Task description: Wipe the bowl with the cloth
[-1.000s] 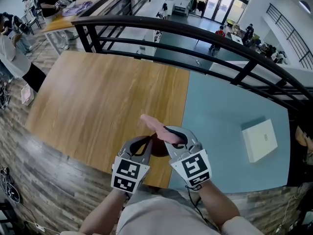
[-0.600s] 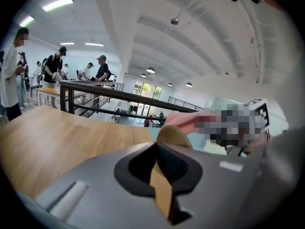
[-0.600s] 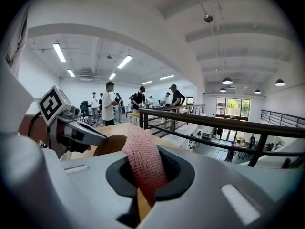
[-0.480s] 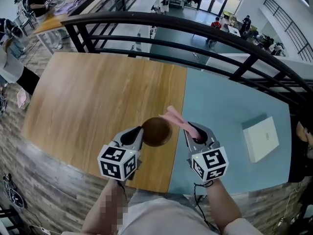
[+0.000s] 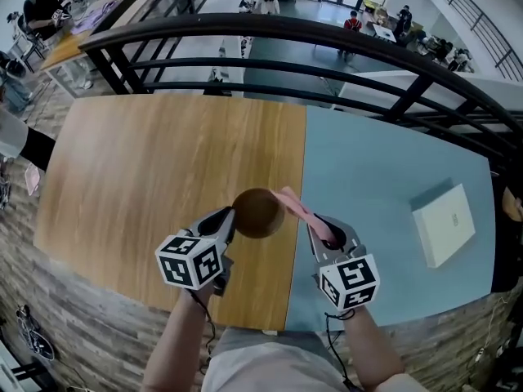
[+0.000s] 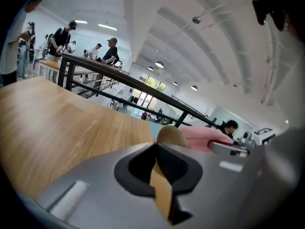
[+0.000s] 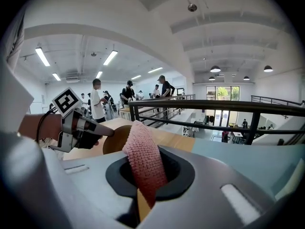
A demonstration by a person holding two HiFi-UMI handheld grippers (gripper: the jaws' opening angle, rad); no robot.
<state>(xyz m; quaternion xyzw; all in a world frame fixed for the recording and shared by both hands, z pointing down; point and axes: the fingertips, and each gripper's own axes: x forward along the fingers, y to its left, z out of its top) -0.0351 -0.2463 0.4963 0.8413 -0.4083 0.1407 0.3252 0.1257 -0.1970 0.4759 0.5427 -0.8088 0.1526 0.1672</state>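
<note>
1. left gripper (image 5: pixel 229 216) is clamped on the rim of the bowl (image 5: pixel 258 212); its jaws are nearly together, with only the thin brown wall between them.
2. the bowl is held tilted over the wood half of the table (image 5: pixel 122 162), near the front edge and just beside the seam with the blue half.
3. right gripper (image 5: pixel 315 225) is pinched on the cloth (image 5: pixel 296 207), a pink knit strip that sticks out past its jaws.
4. the cloth's free end is at the bowl's right side; i cannot tell whether they touch.
5. a white box (image 5: pixel 444 224) lies on the blue half, well apart from both grippers.
</note>
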